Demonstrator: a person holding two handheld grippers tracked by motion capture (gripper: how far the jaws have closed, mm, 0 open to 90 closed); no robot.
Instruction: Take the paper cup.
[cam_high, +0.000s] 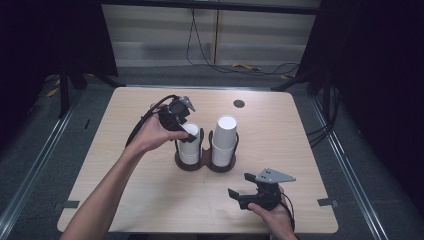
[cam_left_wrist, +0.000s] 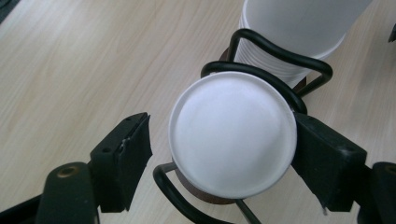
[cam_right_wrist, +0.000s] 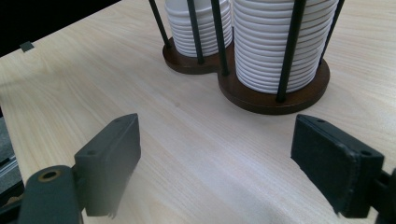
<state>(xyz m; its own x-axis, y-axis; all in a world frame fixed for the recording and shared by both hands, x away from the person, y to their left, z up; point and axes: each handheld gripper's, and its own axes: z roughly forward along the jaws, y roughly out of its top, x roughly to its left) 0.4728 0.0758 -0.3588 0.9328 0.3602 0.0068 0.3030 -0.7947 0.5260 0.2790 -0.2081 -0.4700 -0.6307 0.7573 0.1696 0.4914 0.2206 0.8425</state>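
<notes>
Left gripper view: left gripper (cam_left_wrist: 219, 154) straddles upright cup (cam_left_wrist: 232, 135) atop left stack in holder (cam_left_wrist: 268, 77), right pad touching rim, left pad apart, unclamped; right gripper (cam_high: 250, 189) open, well apart.

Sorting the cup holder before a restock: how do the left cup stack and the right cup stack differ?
The left cup stack is shorter; the right cup stack rises well above the holder's wire loops. The left claw straddles the left stack's top, one pad touching; nothing is near the right stack. Both are white, upside down, and share one wooden base.
</notes>
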